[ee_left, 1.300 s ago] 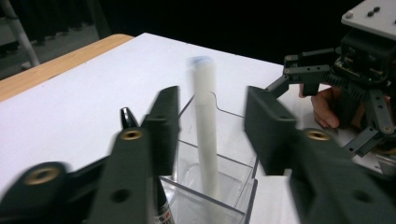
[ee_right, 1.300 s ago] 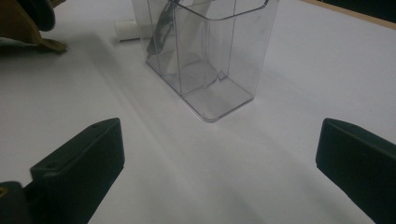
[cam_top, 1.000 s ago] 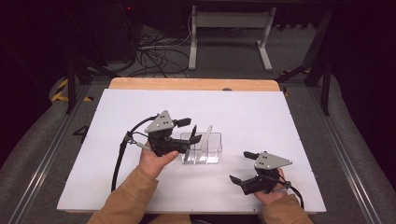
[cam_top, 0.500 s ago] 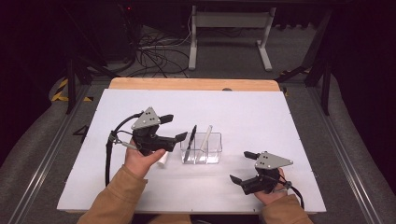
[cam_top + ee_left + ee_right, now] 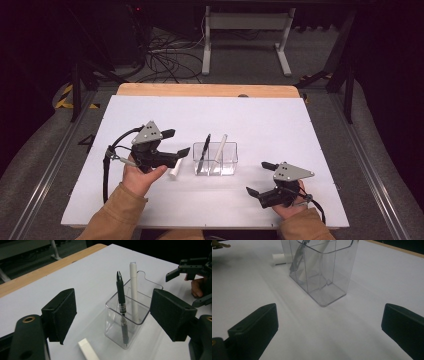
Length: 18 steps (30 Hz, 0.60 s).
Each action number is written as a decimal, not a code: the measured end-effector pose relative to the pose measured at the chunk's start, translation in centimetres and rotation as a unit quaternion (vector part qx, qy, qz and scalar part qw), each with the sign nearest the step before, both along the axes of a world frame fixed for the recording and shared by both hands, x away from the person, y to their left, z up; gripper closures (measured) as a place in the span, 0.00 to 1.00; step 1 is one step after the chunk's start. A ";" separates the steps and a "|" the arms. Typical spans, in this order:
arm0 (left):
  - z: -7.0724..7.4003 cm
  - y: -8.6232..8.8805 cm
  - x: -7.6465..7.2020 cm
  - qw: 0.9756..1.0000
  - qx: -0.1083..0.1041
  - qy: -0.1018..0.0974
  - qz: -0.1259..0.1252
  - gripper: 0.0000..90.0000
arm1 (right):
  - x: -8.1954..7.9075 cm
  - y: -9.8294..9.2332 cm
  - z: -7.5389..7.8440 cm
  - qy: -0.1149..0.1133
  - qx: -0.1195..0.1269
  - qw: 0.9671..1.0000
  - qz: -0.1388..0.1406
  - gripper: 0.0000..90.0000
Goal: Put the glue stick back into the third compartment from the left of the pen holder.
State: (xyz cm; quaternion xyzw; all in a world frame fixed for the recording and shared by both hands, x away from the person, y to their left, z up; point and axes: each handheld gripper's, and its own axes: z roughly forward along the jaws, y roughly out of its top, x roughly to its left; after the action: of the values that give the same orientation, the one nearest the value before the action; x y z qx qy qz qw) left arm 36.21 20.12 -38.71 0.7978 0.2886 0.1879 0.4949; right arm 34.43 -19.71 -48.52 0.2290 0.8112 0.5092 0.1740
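Lying just below left gripper [image 5: 112,315]: eraser [image 5: 88,351].

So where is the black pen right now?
The black pen stands tilted in the left compartment of the clear holder at mid-table in the high view, beside the white pen.

A white table [image 5: 280,125] lies under the left tongs [image 5: 179,141] and the right tongs [image 5: 256,177]. Its wooden edge [image 5: 200,90] runs along the far side, beyond both. Past that edge, black cables [image 5: 165,60] tangle on the grey floor [image 5: 240,70] beside a white metal frame [image 5: 245,20]. Yellow-black tape [image 5: 65,97] marks the floor well left of the left tongs.
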 end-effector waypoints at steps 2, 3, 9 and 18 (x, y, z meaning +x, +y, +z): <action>-0.2 0.1 -0.1 1.000 0.001 0.008 0.005 0.24 | 0.0 0.0 0.0 0.001 0.000 1.000 -0.001 0.01; -0.3 0.2 -0.1 1.000 0.005 0.013 0.006 0.25 | 0.0 0.0 0.0 0.000 0.001 1.000 -0.001 0.01; -1.4 0.4 -0.2 0.998 0.034 0.044 0.015 0.27 | 0.0 0.0 0.0 0.000 0.001 1.000 0.001 0.01; -3.5 -0.2 0.1 0.990 0.106 0.086 0.038 0.26 | 0.0 0.0 0.0 0.000 0.001 1.000 0.001 0.01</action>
State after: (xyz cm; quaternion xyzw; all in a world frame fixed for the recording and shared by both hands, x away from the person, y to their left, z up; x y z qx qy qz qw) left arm 36.34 19.88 -42.25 0.8472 0.3388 0.1673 0.3735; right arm 34.40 -19.69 -48.53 0.2283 0.8110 0.5102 0.1727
